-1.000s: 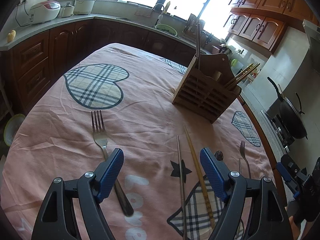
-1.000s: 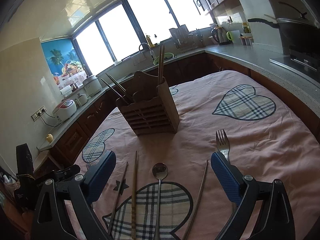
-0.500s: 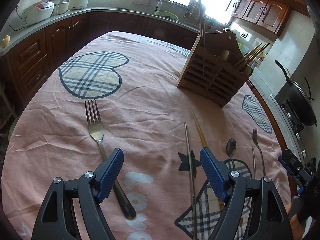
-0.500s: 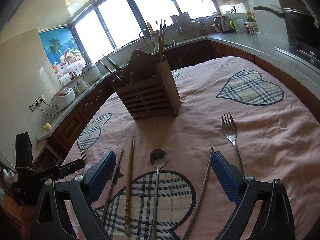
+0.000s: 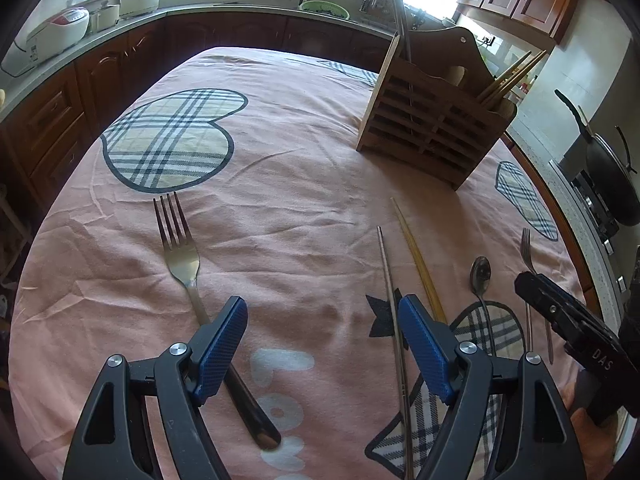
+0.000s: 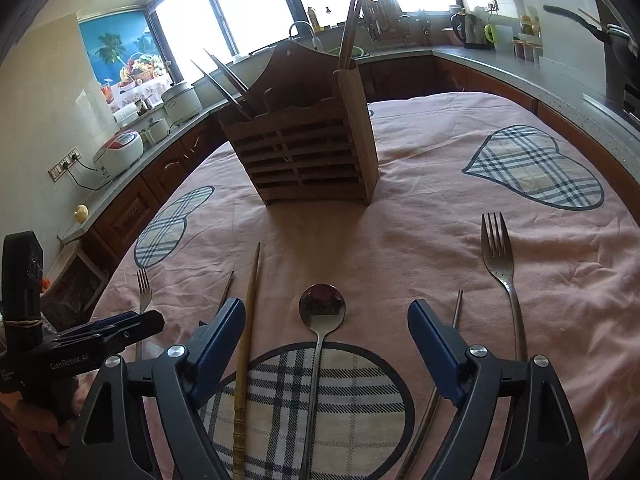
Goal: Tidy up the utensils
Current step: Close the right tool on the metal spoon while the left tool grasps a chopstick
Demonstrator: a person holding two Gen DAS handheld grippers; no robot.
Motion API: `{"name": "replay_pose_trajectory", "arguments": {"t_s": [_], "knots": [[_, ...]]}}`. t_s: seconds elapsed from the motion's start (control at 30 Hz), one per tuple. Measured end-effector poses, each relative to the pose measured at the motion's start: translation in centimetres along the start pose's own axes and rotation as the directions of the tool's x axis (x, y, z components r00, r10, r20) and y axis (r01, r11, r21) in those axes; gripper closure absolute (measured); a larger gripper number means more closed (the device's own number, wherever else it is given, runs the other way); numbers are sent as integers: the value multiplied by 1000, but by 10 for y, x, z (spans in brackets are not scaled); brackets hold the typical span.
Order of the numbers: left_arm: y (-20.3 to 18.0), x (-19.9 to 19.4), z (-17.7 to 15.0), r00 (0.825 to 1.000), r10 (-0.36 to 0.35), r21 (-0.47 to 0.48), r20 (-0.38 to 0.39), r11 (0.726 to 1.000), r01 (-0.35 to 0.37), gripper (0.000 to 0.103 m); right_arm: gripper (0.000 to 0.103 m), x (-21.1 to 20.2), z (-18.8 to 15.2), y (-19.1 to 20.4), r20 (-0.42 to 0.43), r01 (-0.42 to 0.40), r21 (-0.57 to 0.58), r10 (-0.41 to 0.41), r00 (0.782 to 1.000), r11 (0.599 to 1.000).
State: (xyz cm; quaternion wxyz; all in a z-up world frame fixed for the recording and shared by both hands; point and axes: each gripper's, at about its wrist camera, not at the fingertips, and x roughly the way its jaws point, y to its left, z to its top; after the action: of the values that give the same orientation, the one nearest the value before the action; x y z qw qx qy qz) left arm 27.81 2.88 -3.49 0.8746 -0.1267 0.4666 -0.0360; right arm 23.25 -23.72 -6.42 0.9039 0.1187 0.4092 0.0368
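Left tool [image 5: 322, 330]: pads apart, nothing clamped, over bare pink cloth [image 5: 288, 184]. Dark-handled fork [image 5: 180, 248] beside its left pad. Open cloth up to wooden caddy [image 6: 308, 152]. Right tool [image 6: 326, 326]: closing, unclamped, spoon [image 6: 322, 308] between pads; steel, possibly scuffed. Second fork [image 6: 498, 256] rightmost, near counter edge.

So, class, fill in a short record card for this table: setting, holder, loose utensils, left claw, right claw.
setting: pink cloth with plaid hearts
holder: wooden rack, upright, chopsticks already inside
loose utensils: two forks, spoon, wooden chopstick, two metal chopsticks
left claw: open, holding nothing
right claw: closing, spoon handle between its jaws, pads not touching it
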Motion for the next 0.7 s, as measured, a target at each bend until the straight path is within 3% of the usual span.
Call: {"name": "replay_pose_trajectory", "arguments": {"t_s": [0.13, 0.3, 0.43, 0.5, 0.6, 0.7], "knots": [[5, 0, 2, 1000, 11, -5, 3, 1000, -11, 26, 25, 19, -2, 5, -55, 3, -24, -4, 998, 1000], [7, 5, 3, 1000, 15, -3, -11, 1000, -15, 26, 36, 39, -5, 9, -115, 15, -50, -21, 993, 999], [3, 12, 5, 1000, 9, 11, -27, 1000, -8, 26, 38, 46, 2, 14, -123, 45, -85, -55, 991, 995], [0, 15, 6, 999, 7, 20, -32, 1000, -6, 26, 54, 51, 3, 15, -137, 54, -98, -67, 988, 994], [-3, 20, 9, 999, 1, 28, -40, 1000, 0, 26, 68, 55, 4, 15, -140, 74, -118, -91, 986, 990], [-7, 26, 13, 999, -9, 35, -48, 999, 11, 26, 68, 53, 5, 10, -138, 61, -105, -75, 988, 993]]}}
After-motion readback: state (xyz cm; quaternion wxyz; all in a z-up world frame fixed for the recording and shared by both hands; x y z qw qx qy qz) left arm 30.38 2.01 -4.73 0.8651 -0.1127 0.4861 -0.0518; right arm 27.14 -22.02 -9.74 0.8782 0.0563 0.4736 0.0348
